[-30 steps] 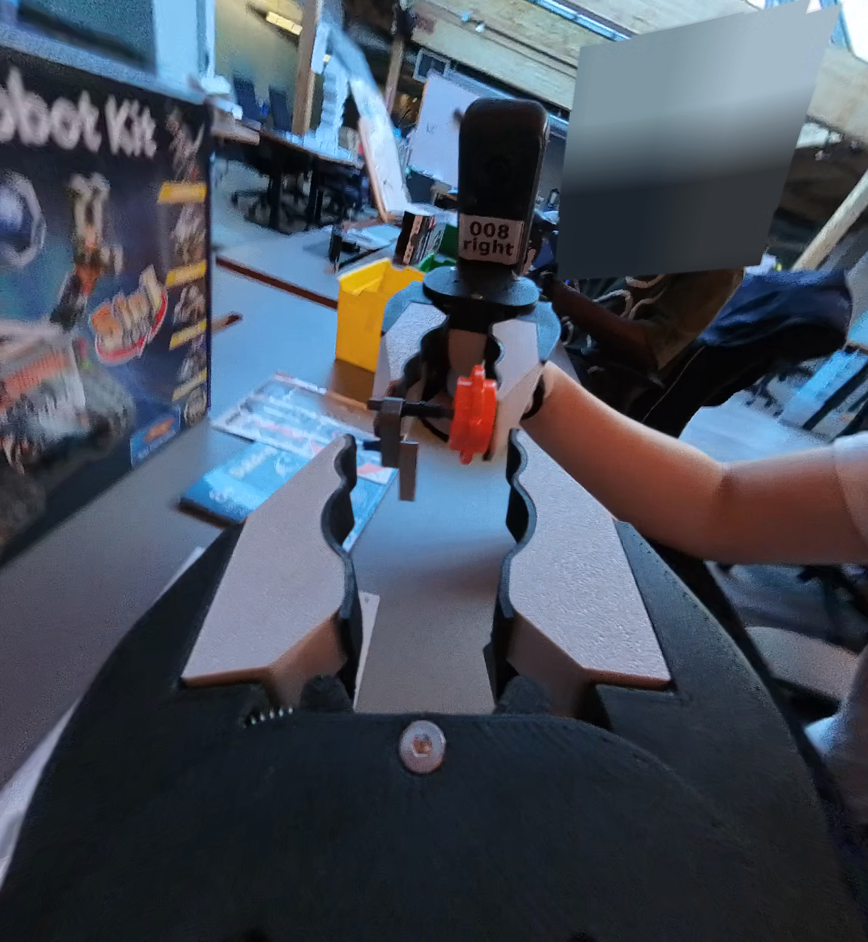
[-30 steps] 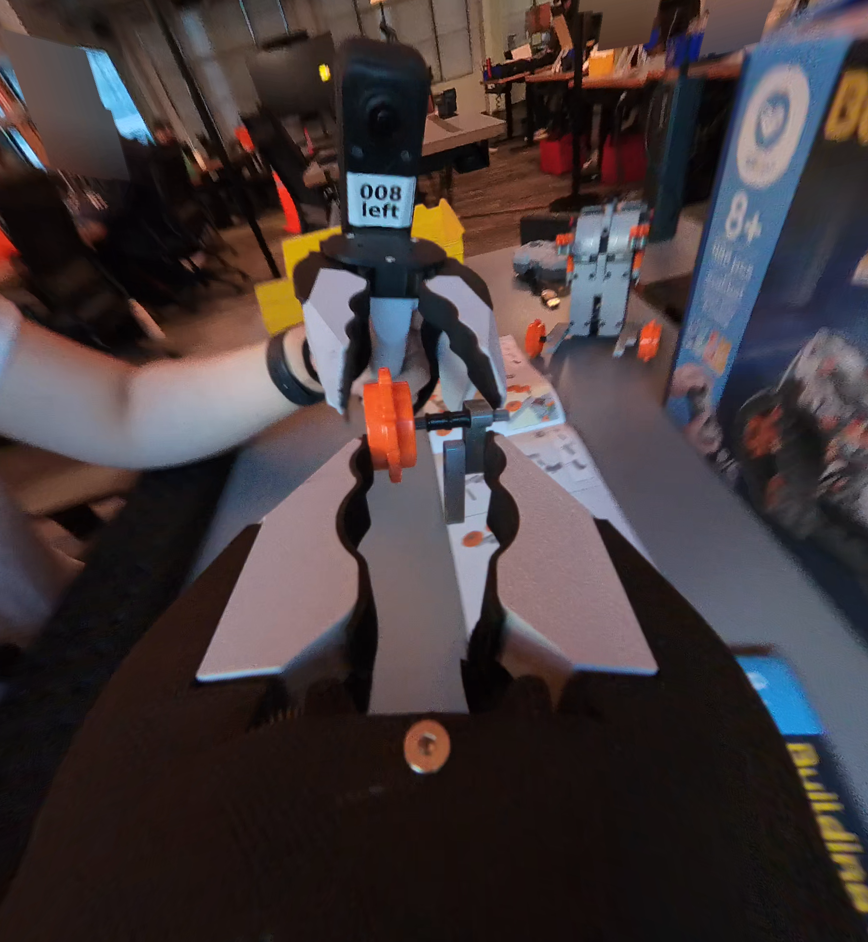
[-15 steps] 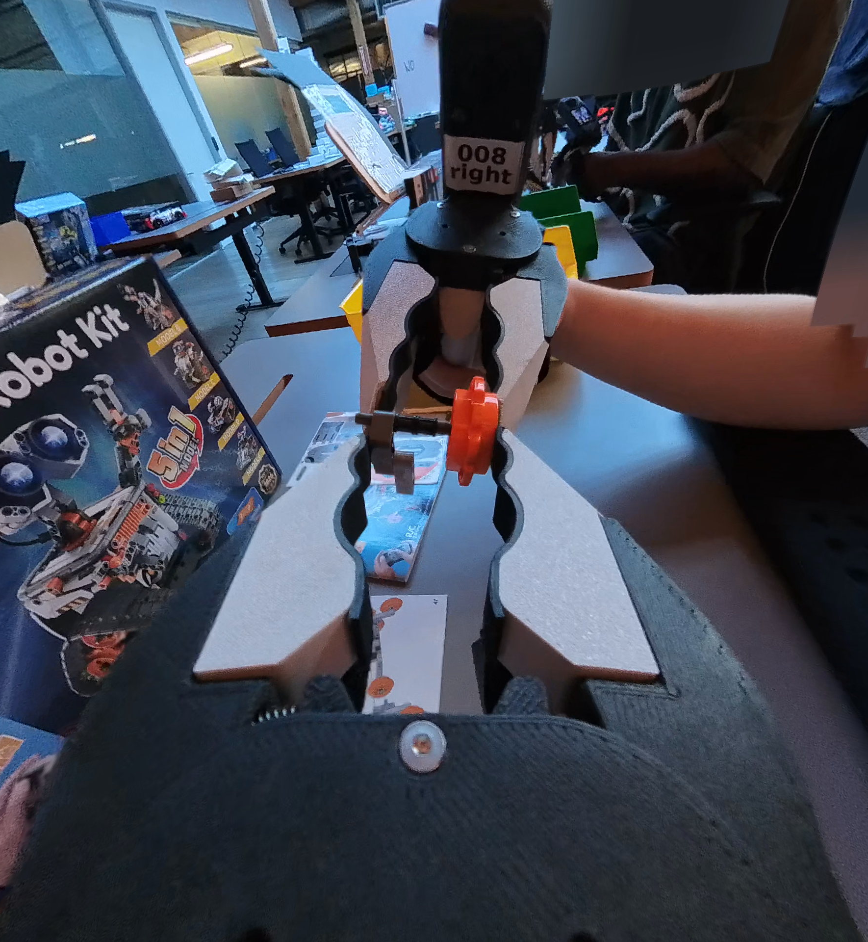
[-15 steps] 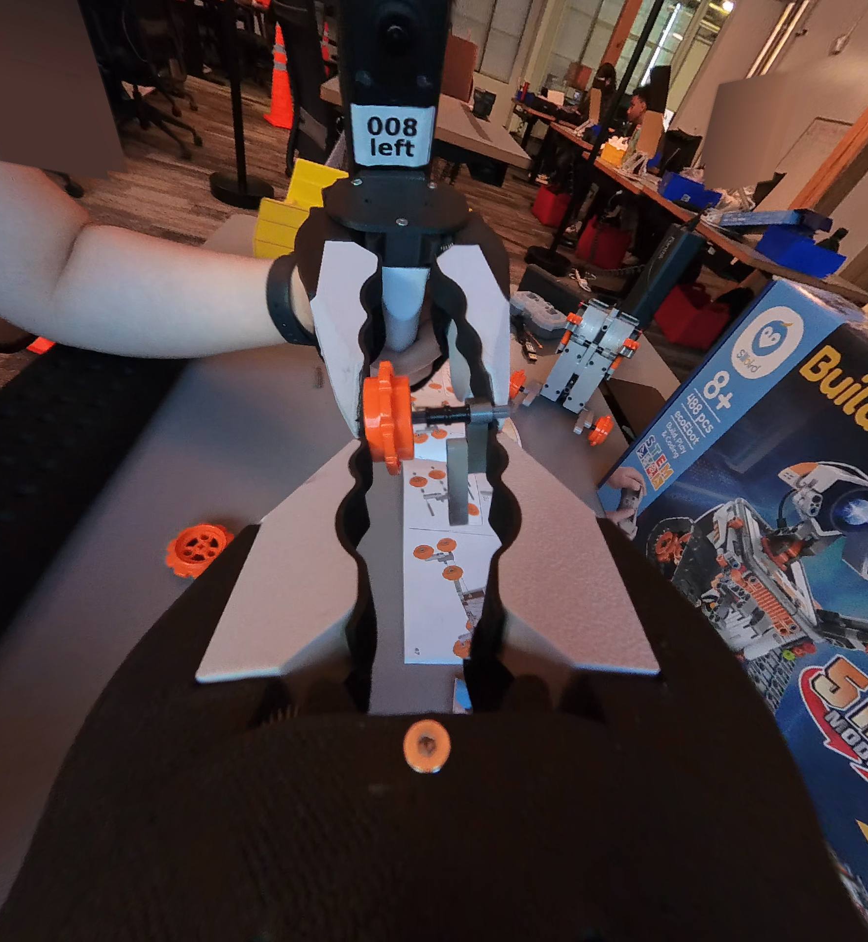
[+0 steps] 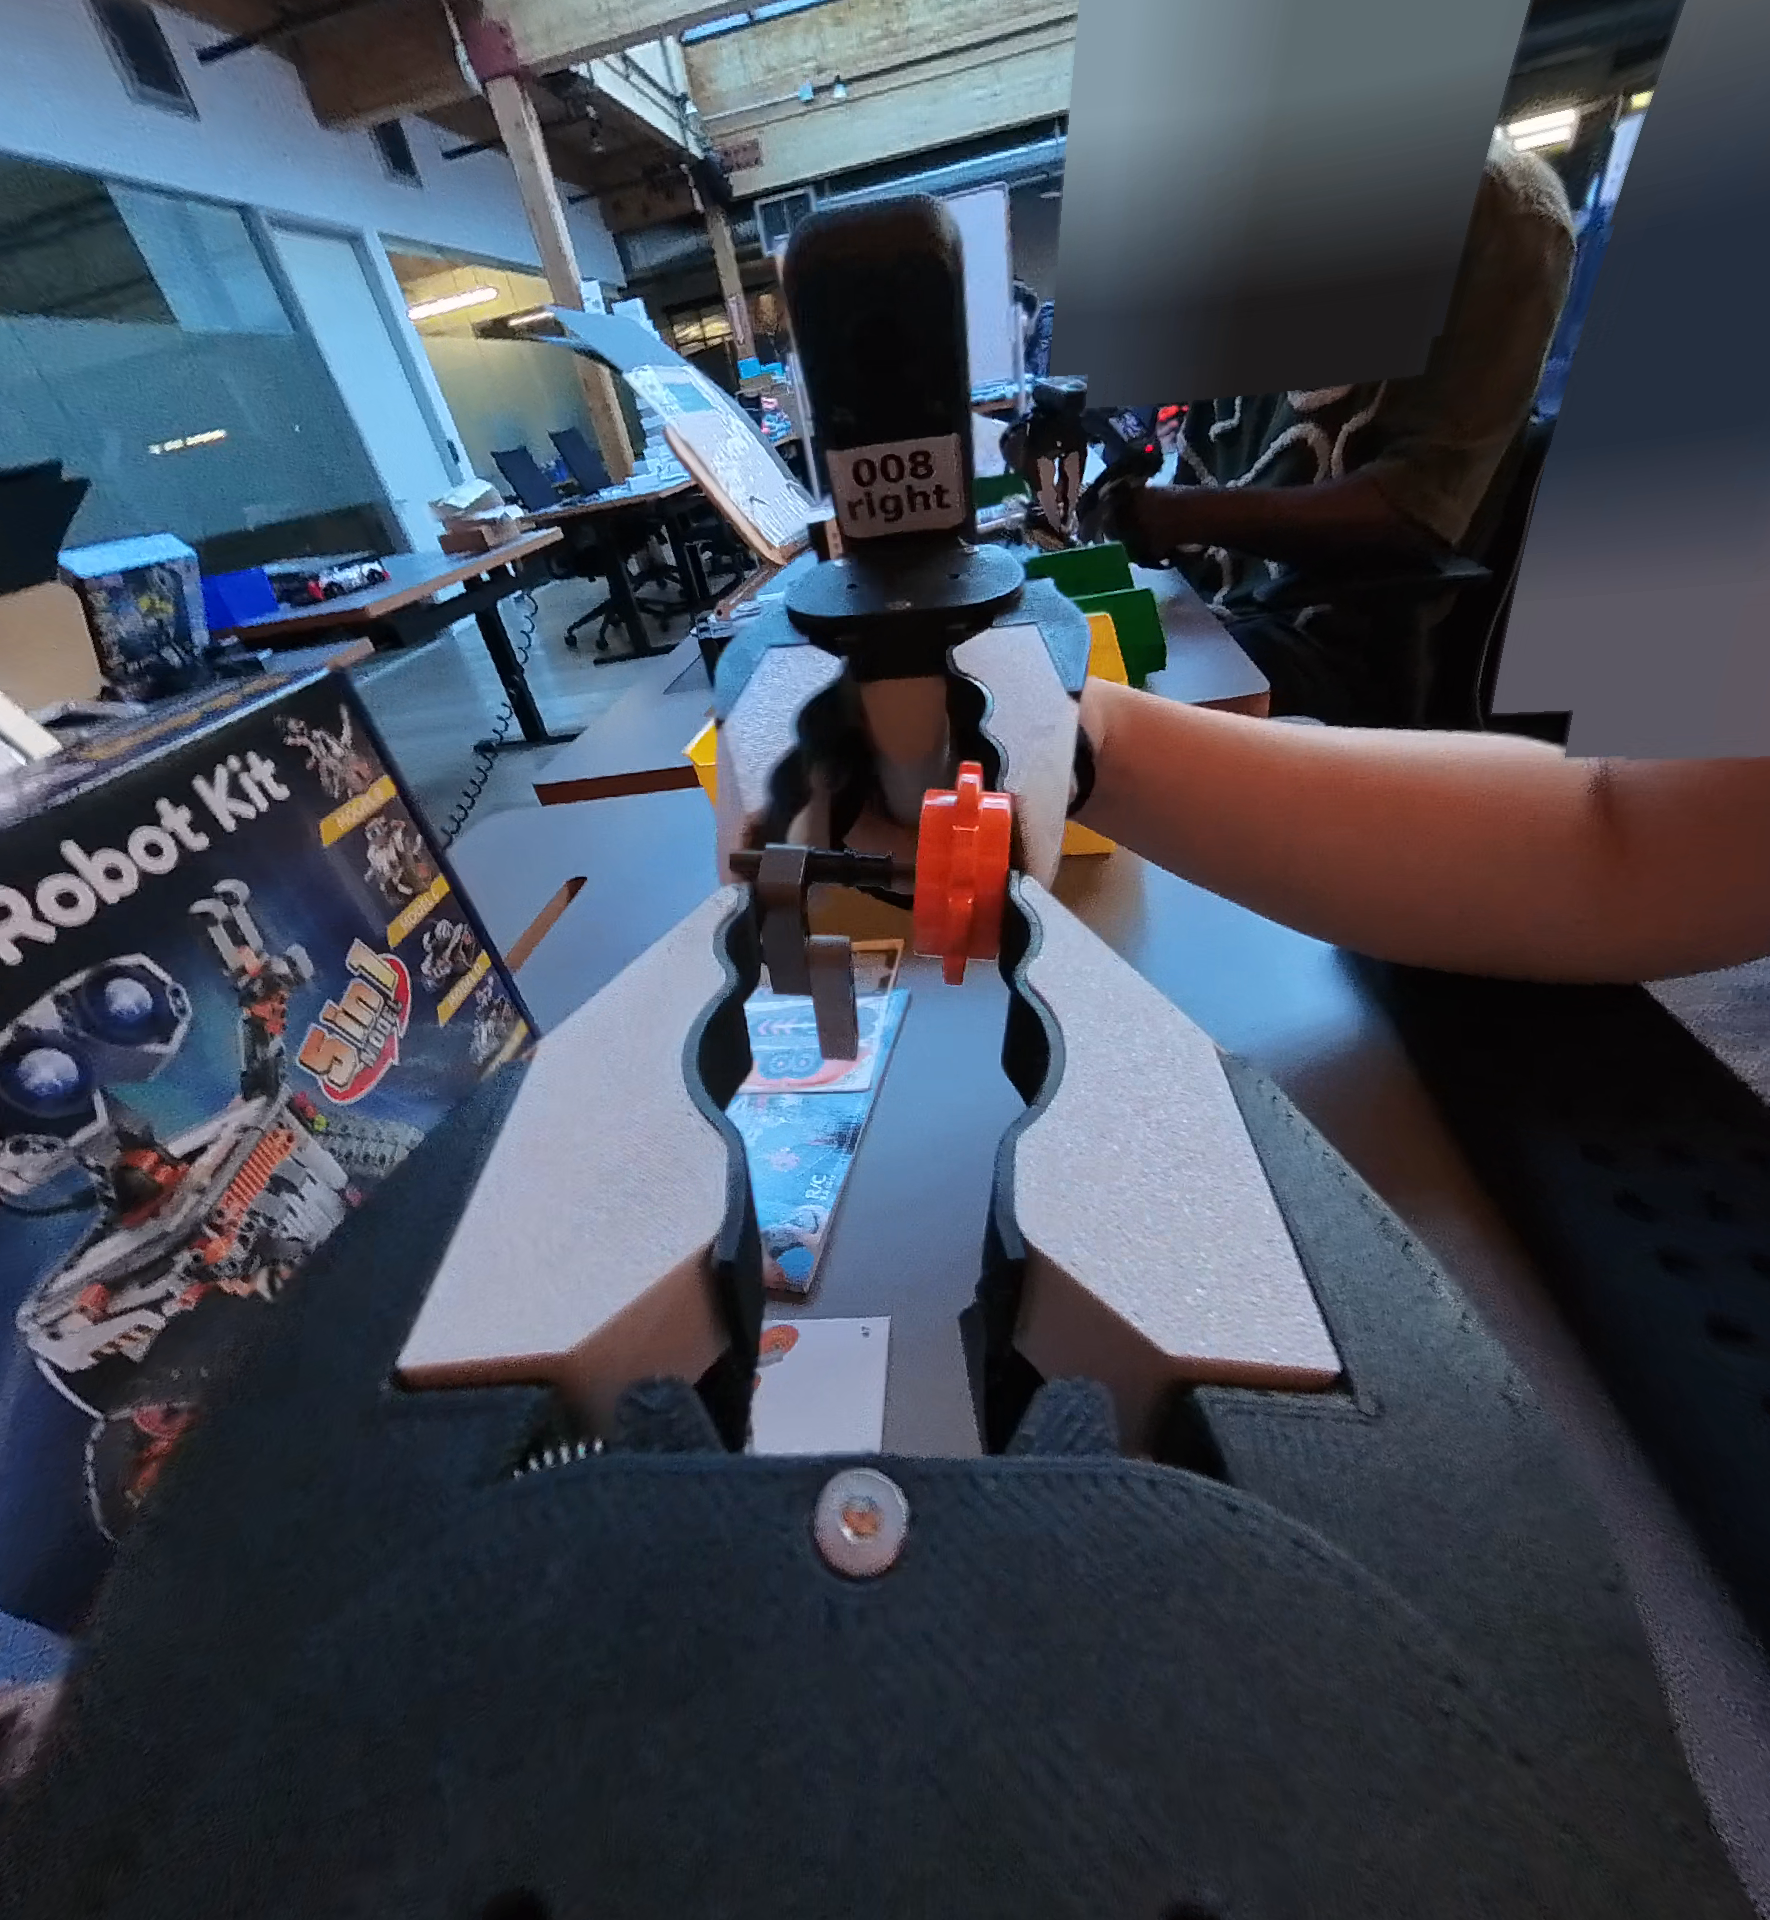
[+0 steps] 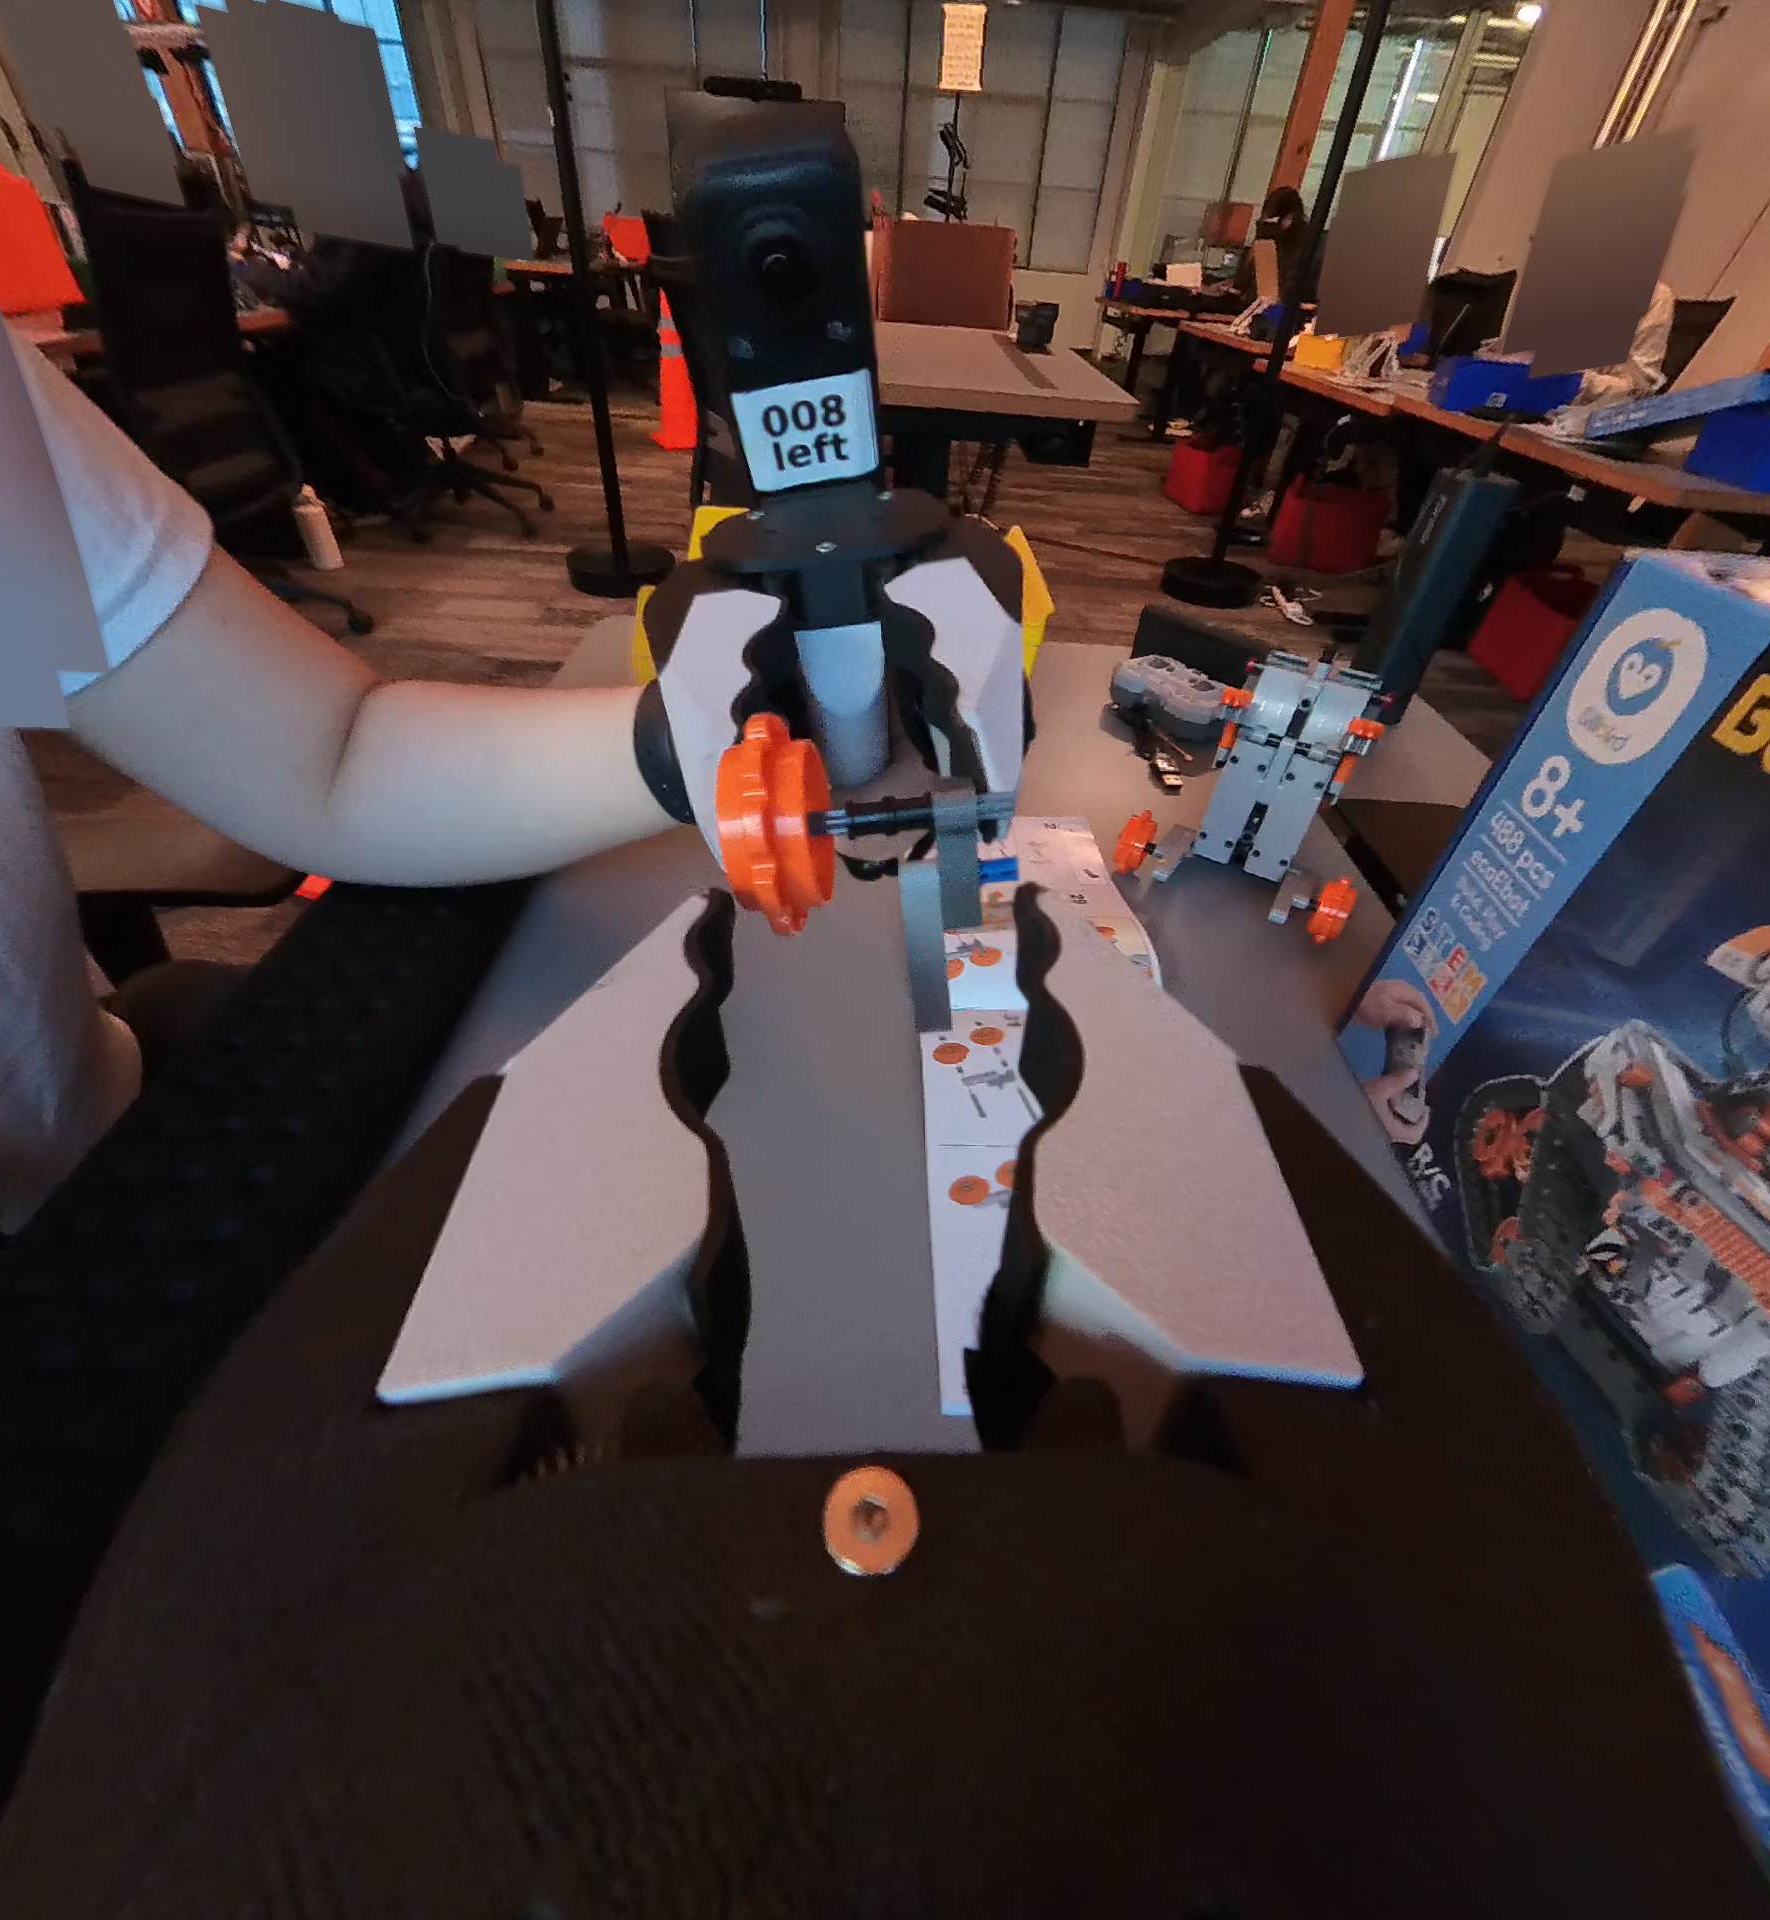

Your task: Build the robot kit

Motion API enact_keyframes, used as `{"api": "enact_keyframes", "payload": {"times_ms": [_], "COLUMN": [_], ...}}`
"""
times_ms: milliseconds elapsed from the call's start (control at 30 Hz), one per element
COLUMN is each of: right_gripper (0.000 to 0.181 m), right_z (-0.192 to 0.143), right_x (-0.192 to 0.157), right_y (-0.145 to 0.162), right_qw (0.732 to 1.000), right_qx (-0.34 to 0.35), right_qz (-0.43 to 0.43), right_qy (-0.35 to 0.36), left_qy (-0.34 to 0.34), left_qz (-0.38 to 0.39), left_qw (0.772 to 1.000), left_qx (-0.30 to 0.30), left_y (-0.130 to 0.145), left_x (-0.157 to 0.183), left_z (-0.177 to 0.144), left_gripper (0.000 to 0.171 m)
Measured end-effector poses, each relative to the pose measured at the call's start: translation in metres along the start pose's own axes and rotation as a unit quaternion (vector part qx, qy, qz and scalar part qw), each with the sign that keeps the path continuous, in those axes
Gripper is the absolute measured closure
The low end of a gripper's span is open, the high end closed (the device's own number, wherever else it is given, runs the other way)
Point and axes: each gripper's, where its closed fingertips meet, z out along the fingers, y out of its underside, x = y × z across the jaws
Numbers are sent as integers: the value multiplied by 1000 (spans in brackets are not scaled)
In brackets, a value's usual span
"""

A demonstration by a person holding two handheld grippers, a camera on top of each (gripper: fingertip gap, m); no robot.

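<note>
A small assembly hangs above the grey table [image 5: 1224, 997]: an orange wheel [image 5: 959, 868] on a black axle [image 5: 845, 860] with a grey beam [image 5: 793, 925] pointing down. My left gripper [image 5: 870, 904] is shut on it along the axle, the beam against one finger and the wheel against the other. My right gripper [image 6: 870, 899] faces it tip to tip and is open. The wheel [image 6: 772, 821] sits just past its left fingertip, and the beam [image 6: 948, 883] hangs clear of its right finger. Each view shows the other gripper, held by a bare arm.
A large robot kit box [image 5: 185, 1039] stands on the table and also shows in the right wrist view [image 6: 1639, 1039]. A part-built grey model [image 6: 1276, 769] with orange wheels, instruction sheets [image 6: 974, 1091], a booklet [image 5: 808, 1143] and a yellow bin [image 5: 1089, 831] lie around. A person [image 5: 1380, 520] sits behind. The grippers are tip to tip, or close to it.
Both grippers have swung together with the assembly between them, so the background has shifted. The assembly keeps its place in my left gripper and sits slightly higher in the right wrist view.
</note>
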Motion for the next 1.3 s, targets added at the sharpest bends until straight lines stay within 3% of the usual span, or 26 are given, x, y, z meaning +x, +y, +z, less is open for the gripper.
{"api": "enact_keyframes", "payload": {"times_ms": [100, 433, 600, 700, 900, 1300], "right_gripper": [128, 130, 116, 121, 127, 128], "right_z": [1, 0, -5, -6, -7, -4], "right_x": [-15, -27, -22, -25, -30, -26], "right_y": [-10, -35, -33, -24, -10, -9], "right_qw": [999, 980, 971, 962, 956, 974], "right_qx": [8, -31, -71, -116, -168, -156], "right_qz": [-46, -191, -212, -234, -230, -156], "right_qy": [-17, 49, 83, 84, 70, 58], "left_qy": [-1, -23, -21, -18, -3, -2], "left_qz": [37, 138, 153, 165, 171, 138], "left_qw": [999, 990, 988, 985, 983, 988], "left_qx": [-7, -3, -24, -46, -67, -70], "left_y": [-5, -30, -25, -16, -8, -7], "left_x": [7, 21, 23, 25, 31, 26], "left_z": [2, -3, -1, 2, 8, 5], "left_gripper": [128, 128, 128, 128, 128, 128]}}
